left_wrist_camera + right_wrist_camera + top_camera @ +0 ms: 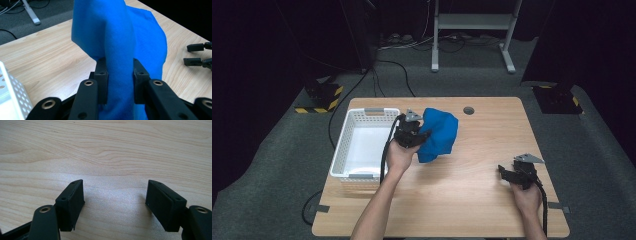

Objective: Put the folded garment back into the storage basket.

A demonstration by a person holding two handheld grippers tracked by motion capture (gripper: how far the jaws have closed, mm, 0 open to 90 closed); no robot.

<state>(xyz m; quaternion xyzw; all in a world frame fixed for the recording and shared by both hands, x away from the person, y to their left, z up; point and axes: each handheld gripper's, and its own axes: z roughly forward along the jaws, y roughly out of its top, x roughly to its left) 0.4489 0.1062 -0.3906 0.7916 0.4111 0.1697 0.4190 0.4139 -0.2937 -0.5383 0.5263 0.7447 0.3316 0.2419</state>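
A bright blue cloth (439, 134) lies bunched on the wooden table (472, 195), right of a white perforated basket (343, 145). My left gripper (418, 136) is shut on a fold of the blue cloth (120, 62); in the left gripper view the fabric fills the gap between both pads and rises above them. My right gripper (505, 173) rests near the table's right front, jaws wide apart. In the right gripper view my right gripper (115, 205) has only bare wood between its pads. The right gripper's black fingers (197, 53) show at the far right of the left gripper view.
The white basket (12, 95) looks empty inside and sits at the table's left edge. A round cable hole (469, 110) is in the far part of the tabletop. Cables and a desk frame (472, 30) stand on the carpet beyond.
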